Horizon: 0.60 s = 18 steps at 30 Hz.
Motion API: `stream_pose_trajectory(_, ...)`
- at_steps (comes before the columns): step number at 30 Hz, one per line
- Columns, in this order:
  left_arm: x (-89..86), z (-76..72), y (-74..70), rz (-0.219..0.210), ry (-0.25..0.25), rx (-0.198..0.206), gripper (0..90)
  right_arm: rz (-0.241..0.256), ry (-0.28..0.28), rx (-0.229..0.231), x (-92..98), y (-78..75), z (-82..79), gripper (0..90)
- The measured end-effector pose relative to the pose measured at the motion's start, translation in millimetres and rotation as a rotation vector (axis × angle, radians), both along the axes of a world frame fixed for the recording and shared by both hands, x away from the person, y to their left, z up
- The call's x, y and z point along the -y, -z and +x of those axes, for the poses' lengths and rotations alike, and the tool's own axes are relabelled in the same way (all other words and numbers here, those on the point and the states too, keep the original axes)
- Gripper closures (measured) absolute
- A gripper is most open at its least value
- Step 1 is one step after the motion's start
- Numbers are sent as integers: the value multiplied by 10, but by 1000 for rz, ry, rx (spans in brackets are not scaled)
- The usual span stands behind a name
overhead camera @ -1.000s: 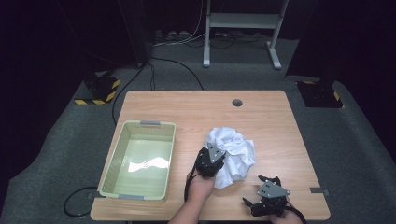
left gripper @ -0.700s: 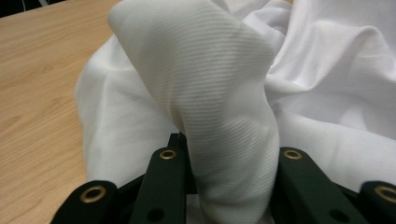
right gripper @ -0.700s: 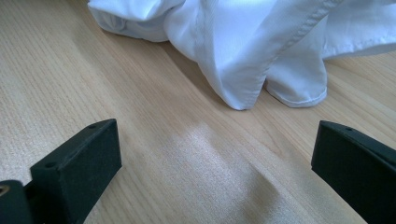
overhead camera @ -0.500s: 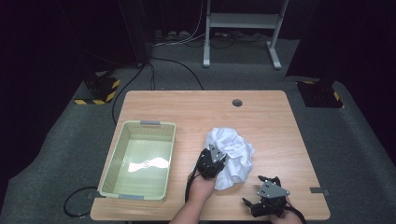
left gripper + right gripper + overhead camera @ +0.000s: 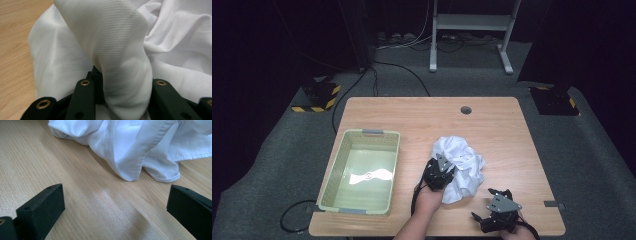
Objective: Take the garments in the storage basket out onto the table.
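Left hand-held gripper [image 5: 439, 174] clamped on white cloth [image 5: 462, 167], no shift since earlier frames; lift pending. Right hand-held gripper [image 5: 498, 212] open, idle on counter [image 5: 412, 112].

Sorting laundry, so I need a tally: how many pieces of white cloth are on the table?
1, as far as I can tell: a crumpled white cloth right of the green basket, a fold of it in the left claw. More could hide inside the heap.

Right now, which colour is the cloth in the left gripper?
Plain white cloth, clearest in the left gripper view.
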<state>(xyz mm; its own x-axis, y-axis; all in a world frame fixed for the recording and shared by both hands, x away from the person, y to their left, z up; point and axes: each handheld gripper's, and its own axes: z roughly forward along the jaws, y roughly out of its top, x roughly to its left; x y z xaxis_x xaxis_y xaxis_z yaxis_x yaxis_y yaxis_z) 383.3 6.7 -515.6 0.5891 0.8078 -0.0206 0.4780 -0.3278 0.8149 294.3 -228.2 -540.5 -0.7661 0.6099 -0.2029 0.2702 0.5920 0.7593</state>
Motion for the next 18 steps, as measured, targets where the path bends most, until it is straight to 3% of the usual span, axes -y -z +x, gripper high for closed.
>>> stream_pose_trajectory(4, 0, -17, -21, -5, 3, 6, 596, 3, 1, -1, 2, -1, 0, 9)
stream_pose_trajectory(8, -17, -16, -28, -32, 7, 9, 429, 2, 1, -1, 1, -1, 0, 10)
stream_pose_trajectory(14, -46, -37, -63, -58, 3, 25, 289, 4, 0, -2, 2, -1, 0, 9)
stream_pose_trajectory(18, -48, -60, -90, -53, 8, 45, 210, 2, -1, -1, 2, -1, 1, 9)
